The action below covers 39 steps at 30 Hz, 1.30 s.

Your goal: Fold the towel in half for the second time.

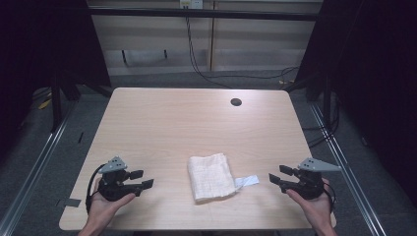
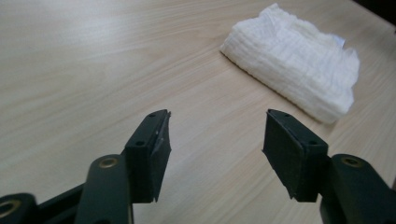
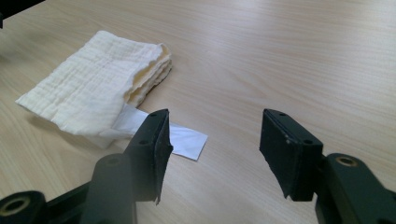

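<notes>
A folded cream cloth (image 1: 211, 176) lies flat near the front of the wooden table (image 1: 187, 123), with a white label (image 1: 247, 181) sticking out at its right side. My left gripper (image 1: 146, 178) sits left of the cloth, apart from it, jaws open and pointing toward it. My right gripper (image 1: 275, 173) sits right of the label, open too, with nothing between its pads. In the left gripper view the cloth (image 2: 294, 70) lies beyond the open jaws (image 2: 217, 116). In the right gripper view the cloth (image 3: 93, 88) and label (image 3: 187, 140) lie ahead and left of the open jaws (image 3: 215, 116).
A dark round cable hole (image 1: 236, 102) sits near the table's far right. Black cables (image 1: 206, 73) run over the floor behind the table, and metal rails (image 1: 339, 157) flank it on both sides. Bare tabletop stretches beyond the cloth.
</notes>
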Each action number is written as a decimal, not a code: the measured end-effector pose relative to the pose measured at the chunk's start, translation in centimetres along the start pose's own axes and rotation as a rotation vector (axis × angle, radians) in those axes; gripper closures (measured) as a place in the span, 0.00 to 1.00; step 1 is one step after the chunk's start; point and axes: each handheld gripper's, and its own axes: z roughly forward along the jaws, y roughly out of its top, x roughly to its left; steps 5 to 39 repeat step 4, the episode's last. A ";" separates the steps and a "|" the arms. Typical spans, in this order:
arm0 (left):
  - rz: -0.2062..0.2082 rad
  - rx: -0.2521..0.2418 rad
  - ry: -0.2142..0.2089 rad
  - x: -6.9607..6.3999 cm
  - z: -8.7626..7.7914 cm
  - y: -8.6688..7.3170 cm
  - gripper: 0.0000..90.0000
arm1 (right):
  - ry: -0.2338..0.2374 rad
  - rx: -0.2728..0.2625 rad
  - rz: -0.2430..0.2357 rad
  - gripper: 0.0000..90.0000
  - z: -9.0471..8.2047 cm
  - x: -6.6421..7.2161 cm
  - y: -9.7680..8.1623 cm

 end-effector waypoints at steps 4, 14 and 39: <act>-0.076 -0.006 0.000 1.1 0.0 -0.4 0.40 | -0.003 0.000 0.007 0.50 0.2 -0.4 -0.7; -0.076 -0.006 0.000 1.1 0.0 -0.4 0.40 | -0.003 0.000 0.007 0.50 0.2 -0.4 -0.7; -0.076 -0.006 0.000 1.1 0.0 -0.4 0.40 | -0.003 0.000 0.007 0.50 0.2 -0.4 -0.7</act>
